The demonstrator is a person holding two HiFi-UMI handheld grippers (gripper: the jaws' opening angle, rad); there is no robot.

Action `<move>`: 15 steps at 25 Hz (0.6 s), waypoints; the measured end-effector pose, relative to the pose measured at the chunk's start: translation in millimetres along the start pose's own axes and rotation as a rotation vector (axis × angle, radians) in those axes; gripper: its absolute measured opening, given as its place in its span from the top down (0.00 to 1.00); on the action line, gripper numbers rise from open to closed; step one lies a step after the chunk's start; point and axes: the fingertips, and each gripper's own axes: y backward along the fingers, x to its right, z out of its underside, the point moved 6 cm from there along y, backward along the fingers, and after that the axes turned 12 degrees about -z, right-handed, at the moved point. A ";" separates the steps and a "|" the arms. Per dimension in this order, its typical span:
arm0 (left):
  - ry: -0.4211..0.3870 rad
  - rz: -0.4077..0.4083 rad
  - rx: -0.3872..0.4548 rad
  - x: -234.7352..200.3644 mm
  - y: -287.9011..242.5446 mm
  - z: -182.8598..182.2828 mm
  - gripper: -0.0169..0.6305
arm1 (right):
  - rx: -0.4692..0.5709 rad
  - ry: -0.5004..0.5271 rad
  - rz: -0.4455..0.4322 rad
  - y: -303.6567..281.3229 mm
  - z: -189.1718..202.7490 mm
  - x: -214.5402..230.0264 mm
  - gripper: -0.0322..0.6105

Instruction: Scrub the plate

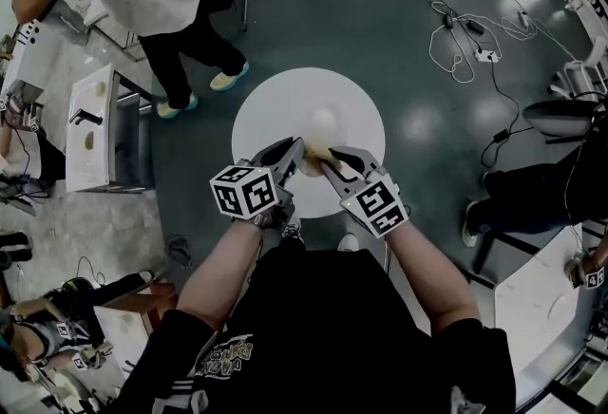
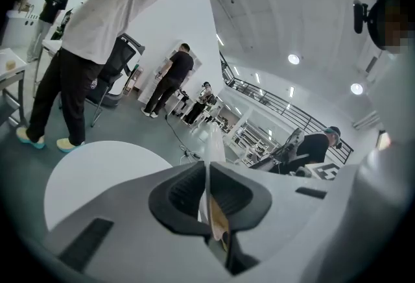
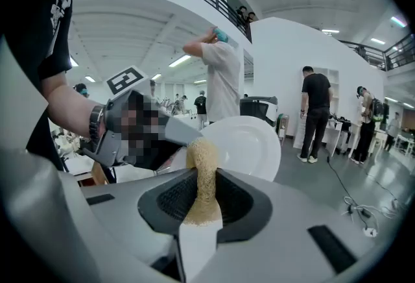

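left gripper (image 2: 207, 192) is nearly closed, pinching the thin rim of the one white plate (image 3: 251, 145), which is held on edge at the centre of the head view above the one round white table (image 1: 271, 108). right gripper (image 3: 204, 194) is half spread, clamped on the one tan sponge (image 3: 203, 168), its tip at the plate's left edge. two grippers, both holding something.
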 end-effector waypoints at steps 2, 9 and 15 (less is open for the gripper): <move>-0.012 0.010 -0.013 0.8 0.9 2.7 0.94 | -0.006 0.014 0.020 2.6 -3.5 9.6 0.80; -0.062 0.025 -0.052 0.0 5.8 10.5 0.94 | 0.019 0.032 0.106 9.7 -19.2 43.1 0.80; -0.048 0.008 -0.066 -14.1 7.5 7.0 0.93 | 0.045 -0.010 0.211 9.2 -33.3 72.2 0.80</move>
